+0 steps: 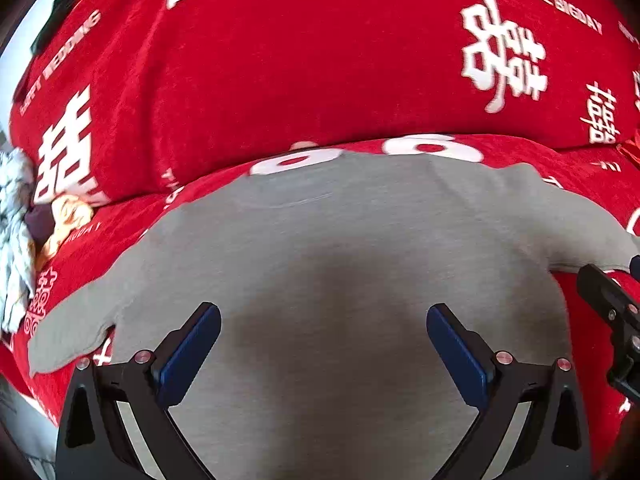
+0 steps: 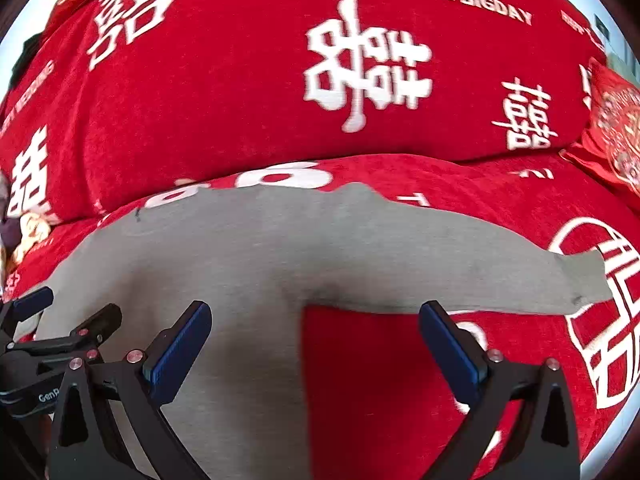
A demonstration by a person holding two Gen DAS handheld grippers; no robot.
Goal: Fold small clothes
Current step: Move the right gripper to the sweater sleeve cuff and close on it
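Grey shirt (image 1: 340,248) lies spread flat on red cover (image 1: 280,60) w/ white characters, both sleeves out to the sides. Left gripper (image 1: 324,344) hangs over shirt body, jaws wide apart, nothing between them. Right gripper (image 2: 316,340) is over shirt's right side by the armpit, jaws wide too, holding nothing; one blue pad (image 2: 178,354) over grey cloth, the other over red cover below the sleeve (image 2: 520,276). Small cloth pile (image 1: 16,220) sits at cover's left edge. Red cushion (image 2: 616,128) far right.
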